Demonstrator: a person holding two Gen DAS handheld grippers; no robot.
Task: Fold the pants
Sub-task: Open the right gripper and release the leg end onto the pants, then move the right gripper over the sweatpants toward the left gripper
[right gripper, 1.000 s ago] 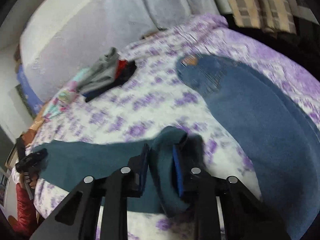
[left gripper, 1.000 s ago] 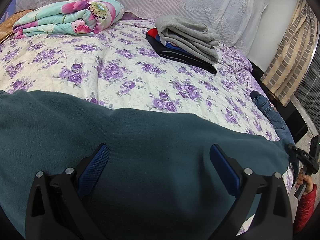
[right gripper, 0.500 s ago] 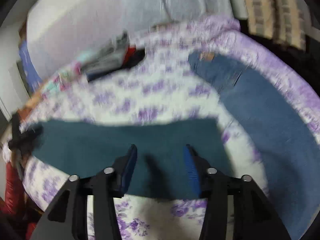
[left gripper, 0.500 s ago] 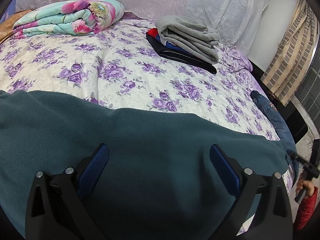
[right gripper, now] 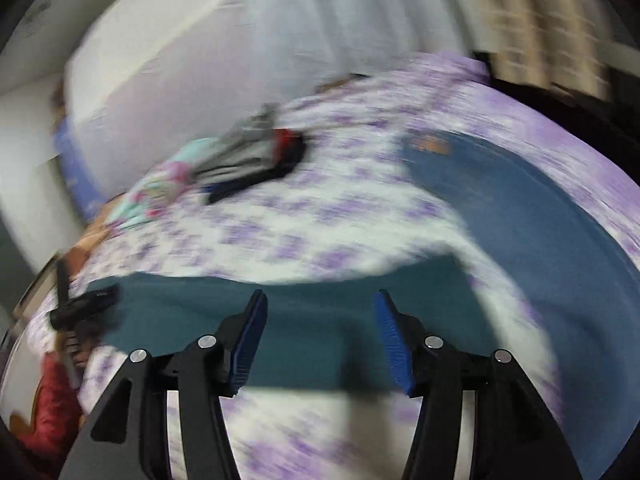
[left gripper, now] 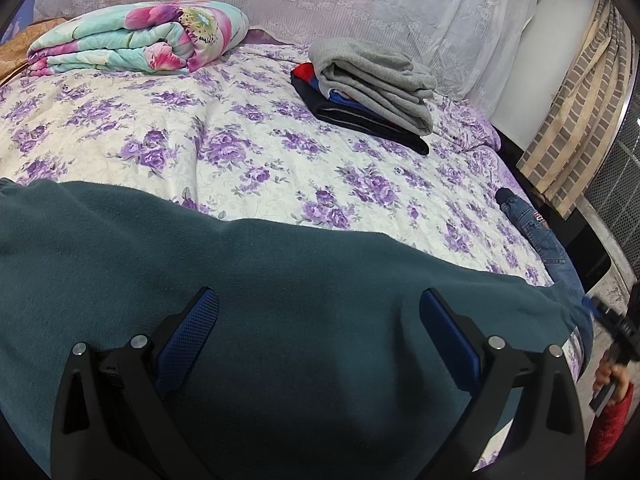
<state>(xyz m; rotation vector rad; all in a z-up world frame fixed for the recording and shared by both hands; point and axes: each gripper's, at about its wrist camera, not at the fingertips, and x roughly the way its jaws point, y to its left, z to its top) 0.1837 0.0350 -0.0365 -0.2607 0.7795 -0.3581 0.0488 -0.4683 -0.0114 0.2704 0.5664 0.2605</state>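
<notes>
Dark teal pants (left gripper: 280,300) lie flat across the near side of the flowered bed. My left gripper (left gripper: 318,312) is open and empty, its jaws wide apart just over the teal fabric. In the blurred right wrist view the same teal pants (right gripper: 320,316) stretch across the bed, and my right gripper (right gripper: 320,322) is open and empty above one end of them. The right gripper also shows at the far right of the left wrist view (left gripper: 616,328), past the end of the pants.
Blue jeans (right gripper: 540,240) lie on the bed's right side, also in the left wrist view (left gripper: 540,236). A stack of folded clothes (left gripper: 372,88) and a rolled floral quilt (left gripper: 140,40) sit near the pillows. A curtain (left gripper: 580,120) hangs beside the bed.
My right gripper has let go of the teal pants' end, opened wide and pulled back; the end now lies flat. The left gripper has not moved.
</notes>
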